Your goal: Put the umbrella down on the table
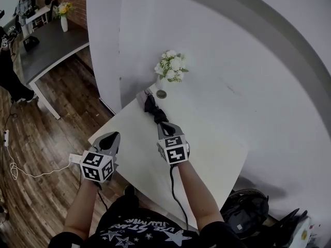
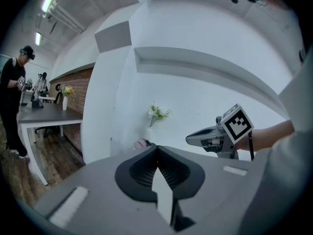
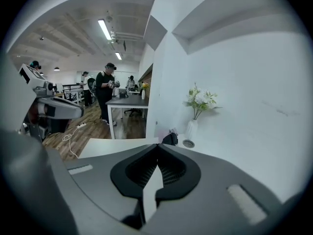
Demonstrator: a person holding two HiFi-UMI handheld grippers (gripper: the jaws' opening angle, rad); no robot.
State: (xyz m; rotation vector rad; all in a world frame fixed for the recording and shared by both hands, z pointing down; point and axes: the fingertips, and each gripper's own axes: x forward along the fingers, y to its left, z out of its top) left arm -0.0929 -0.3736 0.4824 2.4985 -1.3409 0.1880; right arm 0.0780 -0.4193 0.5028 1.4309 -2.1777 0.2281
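The black folded umbrella (image 1: 153, 110) lies on the white table (image 1: 207, 138), pointing towards the vase. In the right gripper view its dark end (image 3: 170, 139) shows just past the jaw tips. My right gripper (image 1: 166, 126) hovers at the umbrella's near end, its jaws shut with nothing between them (image 3: 157, 146). My left gripper (image 1: 113, 137) is held off the table's left edge, apart from the umbrella; its jaws meet at the tips (image 2: 157, 147) and hold nothing. The right gripper (image 2: 190, 139) also appears in the left gripper view.
A white vase of flowers (image 1: 169, 68) and a round grommet (image 1: 161, 94) sit at the table's far end by the wall. A dark table (image 1: 51, 43) stands far left with people near it. A cable (image 1: 31, 173) lies on the wood floor; a dark bag (image 1: 248, 208) sits lower right.
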